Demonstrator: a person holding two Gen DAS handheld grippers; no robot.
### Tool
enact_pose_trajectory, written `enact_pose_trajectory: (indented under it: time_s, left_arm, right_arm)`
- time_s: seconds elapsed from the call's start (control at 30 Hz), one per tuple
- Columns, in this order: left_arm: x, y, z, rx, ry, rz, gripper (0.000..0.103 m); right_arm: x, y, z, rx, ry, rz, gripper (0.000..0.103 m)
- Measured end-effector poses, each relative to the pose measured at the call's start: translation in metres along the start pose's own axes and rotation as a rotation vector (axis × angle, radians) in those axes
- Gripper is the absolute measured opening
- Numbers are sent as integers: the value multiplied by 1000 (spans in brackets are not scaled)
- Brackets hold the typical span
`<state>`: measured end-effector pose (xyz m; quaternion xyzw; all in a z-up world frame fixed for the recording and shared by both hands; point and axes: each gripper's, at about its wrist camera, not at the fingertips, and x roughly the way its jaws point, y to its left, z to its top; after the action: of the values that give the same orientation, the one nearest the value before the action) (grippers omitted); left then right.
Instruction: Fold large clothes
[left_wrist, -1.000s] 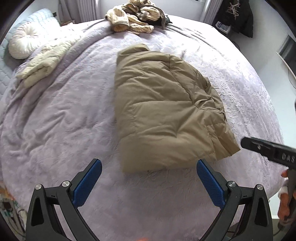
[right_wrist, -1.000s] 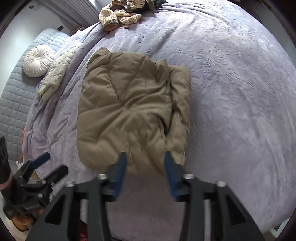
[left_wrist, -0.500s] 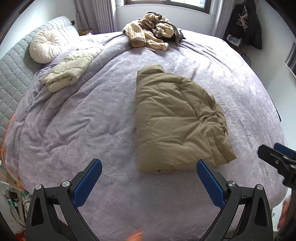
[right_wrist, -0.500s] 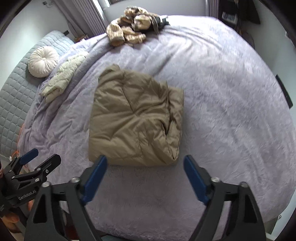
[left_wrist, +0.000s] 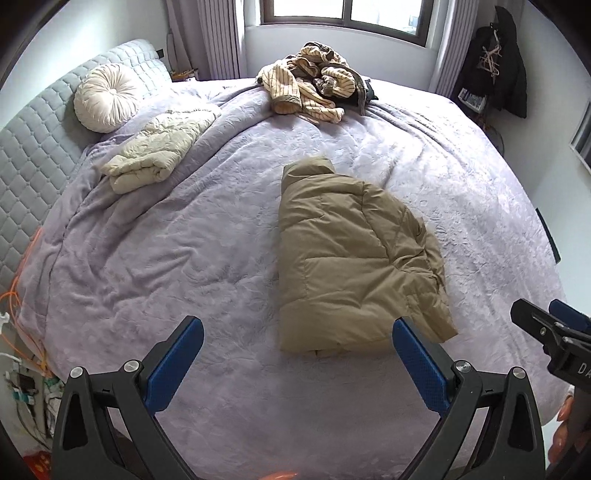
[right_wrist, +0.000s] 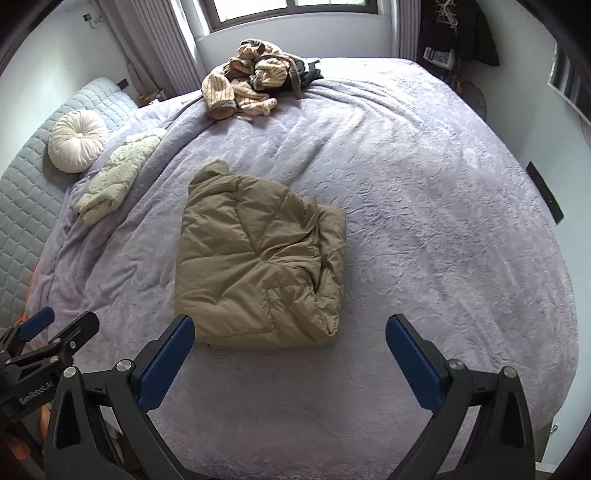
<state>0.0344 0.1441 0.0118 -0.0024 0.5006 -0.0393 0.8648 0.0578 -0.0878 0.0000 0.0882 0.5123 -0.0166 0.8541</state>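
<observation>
Item 1: tan quilted puffer jacket (right_wrist: 258, 262), folded into a compact bundle mid-bed on the lavender textured bedspread (right_wrist: 424, 206), apparently finished. Left gripper (left_wrist: 297, 343) wide, empty; right gripper (right_wrist: 290, 341) opening, nothing between, clear of the bundle.

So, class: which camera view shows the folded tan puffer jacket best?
The right wrist view: the tan puffer jacket lies whole and unobstructed. In the left wrist view, one blue finger pad overlaps its near corner.
</observation>
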Motion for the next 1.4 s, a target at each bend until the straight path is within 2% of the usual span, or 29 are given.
enact_pose_trajectory:
  time_s: [0.3, 1.4]
  left_arm:
    - [-2, 0, 2, 5, -1, 2, 102]
    - [9, -8, 8, 27, 35, -16, 102]
  right_arm:
    - [-6, 6, 1, -19, -19, -26, 103]
    - [-6, 2, 3, -17, -15, -27, 103]
